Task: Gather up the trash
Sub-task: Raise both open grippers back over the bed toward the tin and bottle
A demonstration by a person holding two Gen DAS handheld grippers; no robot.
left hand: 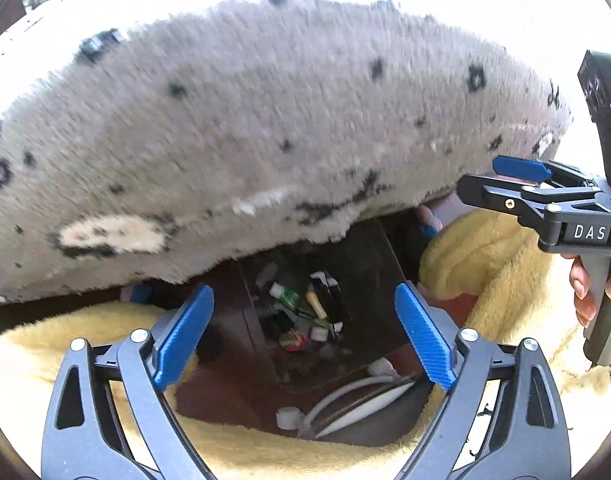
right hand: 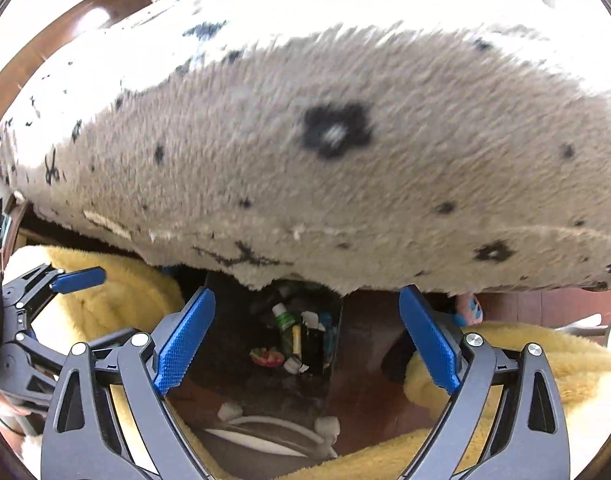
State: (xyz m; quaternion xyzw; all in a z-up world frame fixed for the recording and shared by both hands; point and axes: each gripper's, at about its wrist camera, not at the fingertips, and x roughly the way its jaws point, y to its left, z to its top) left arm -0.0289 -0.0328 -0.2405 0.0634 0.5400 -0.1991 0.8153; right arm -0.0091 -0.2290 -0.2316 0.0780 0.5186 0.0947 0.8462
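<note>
A dark bin (left hand: 369, 280) stands on the floor below, with several bits of trash (left hand: 301, 312) inside: small wrappers, a green-and-white tube, a yellow piece. It also shows in the right wrist view (right hand: 333, 344), with the trash (right hand: 293, 332) in it. My left gripper (left hand: 305, 336) is open and empty above the bin. My right gripper (right hand: 305, 340) is open and empty above it too, and shows at the right edge of the left wrist view (left hand: 517, 178). The left gripper shows at the left edge of the right wrist view (right hand: 79, 280).
A large grey fluffy blanket with black flower marks (left hand: 265, 128) hangs over the upper half of both views (right hand: 325, 140). Yellow fleece (left hand: 485, 264) lies on both sides of the bin. White cables and plugs (left hand: 345, 400) lie on the brown floor in front.
</note>
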